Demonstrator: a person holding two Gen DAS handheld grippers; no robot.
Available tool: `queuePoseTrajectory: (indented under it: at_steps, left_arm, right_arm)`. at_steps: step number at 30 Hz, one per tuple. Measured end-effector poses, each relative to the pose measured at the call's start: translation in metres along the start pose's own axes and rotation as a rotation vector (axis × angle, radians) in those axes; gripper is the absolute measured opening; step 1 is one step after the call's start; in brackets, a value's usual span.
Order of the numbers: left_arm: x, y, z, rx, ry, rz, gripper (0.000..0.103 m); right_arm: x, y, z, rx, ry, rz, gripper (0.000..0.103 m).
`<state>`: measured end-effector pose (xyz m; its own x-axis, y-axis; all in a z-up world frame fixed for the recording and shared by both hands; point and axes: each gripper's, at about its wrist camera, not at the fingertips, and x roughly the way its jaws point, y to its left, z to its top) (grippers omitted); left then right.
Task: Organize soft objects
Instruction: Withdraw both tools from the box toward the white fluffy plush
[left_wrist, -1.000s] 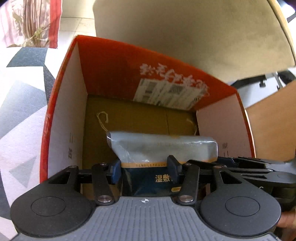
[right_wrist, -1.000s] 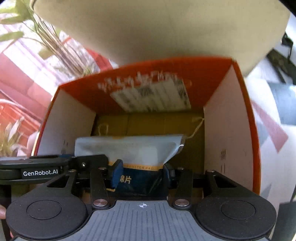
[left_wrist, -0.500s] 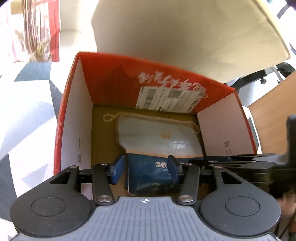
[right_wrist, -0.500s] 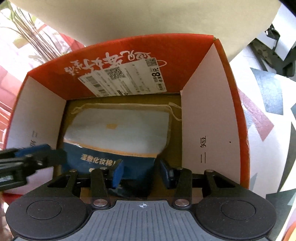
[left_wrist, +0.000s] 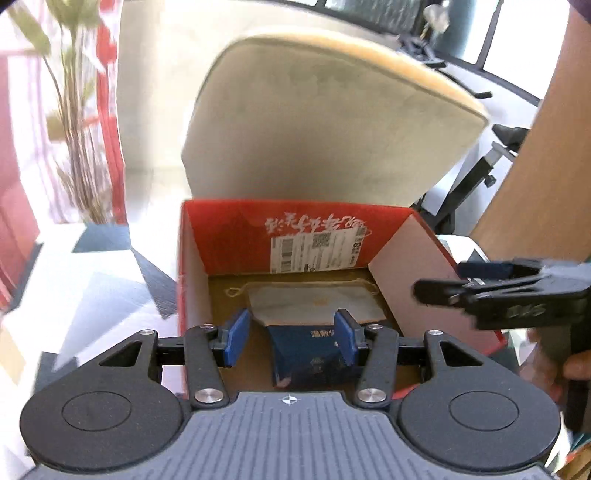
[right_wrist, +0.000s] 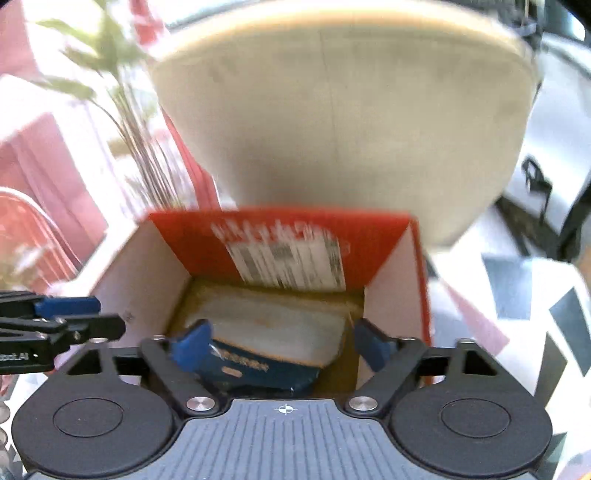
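1. The pouch (left_wrist: 310, 343) lies flat on the floor of the red box (left_wrist: 192, 295), its blue end toward the near wall and its pale end toward the far wall with the label (left_wrist: 317, 253).
2. The left gripper (left_wrist: 291, 338) hangs above the box, fingers apart and clamped on nothing; the pouch below only shows between them.
3. The right gripper (right_wrist: 282, 345) has just been opening; its fingers stand wide, the pouch beneath them and free.
4. Both grippers look clear of the pouch, which suggests it is stowed.
5. A beige cushion (left_wrist: 325, 122) stands behind the box, outside it.
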<state>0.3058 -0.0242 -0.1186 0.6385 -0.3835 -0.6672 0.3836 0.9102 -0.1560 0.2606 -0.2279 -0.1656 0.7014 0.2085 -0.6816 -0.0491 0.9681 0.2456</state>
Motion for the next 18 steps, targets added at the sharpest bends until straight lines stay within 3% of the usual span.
queuePoseTrajectory:
  at_steps: [5, 18]
  left_arm:
    - [-0.035, 0.006, -0.028, -0.033, -0.038, 0.001, 0.053]
    - [-0.067, 0.025, -0.088, -0.187, -0.029, 0.003, 0.058]
  right_arm:
    - [-0.052, 0.005, -0.029, -0.025, -0.137, 0.039, 0.1]
    - [-0.093, 0.005, -0.117, 0.064, -0.175, 0.0, 0.102]
